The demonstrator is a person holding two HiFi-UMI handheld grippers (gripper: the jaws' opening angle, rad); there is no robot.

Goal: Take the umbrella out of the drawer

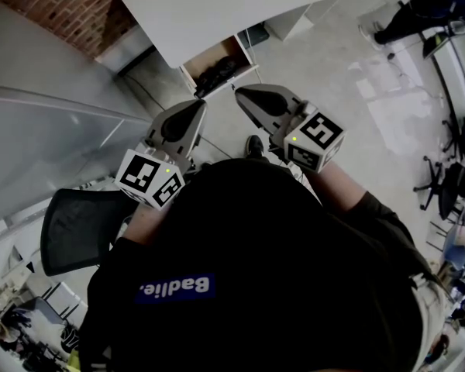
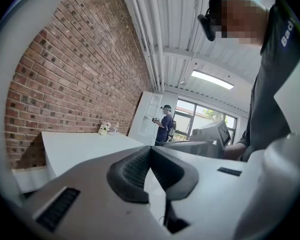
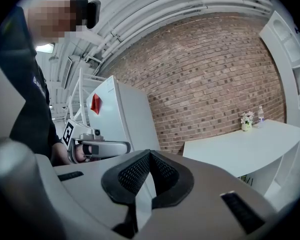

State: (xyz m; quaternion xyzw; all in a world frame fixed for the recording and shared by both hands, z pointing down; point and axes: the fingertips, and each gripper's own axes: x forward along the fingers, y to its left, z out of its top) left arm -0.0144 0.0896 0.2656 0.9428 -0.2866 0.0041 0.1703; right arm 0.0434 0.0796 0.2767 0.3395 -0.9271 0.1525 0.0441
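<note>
Jaws on left gripper (image 1: 187, 115) and right gripper (image 1: 252, 99) are sitting closed, empty; going in shut, they're risking shoving the umbrella (image 1: 215, 73) deeper into the drawer (image 1: 221, 51).

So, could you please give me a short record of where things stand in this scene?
drawer: open, below the white desk top
umbrella: dark, lying inside the drawer, nothing touching it
left gripper: shut, nothing between its jaws, not at the drawer
right gripper: shut, nothing between its jaws, not at the drawer
task: umbrella not yet taken out
</note>
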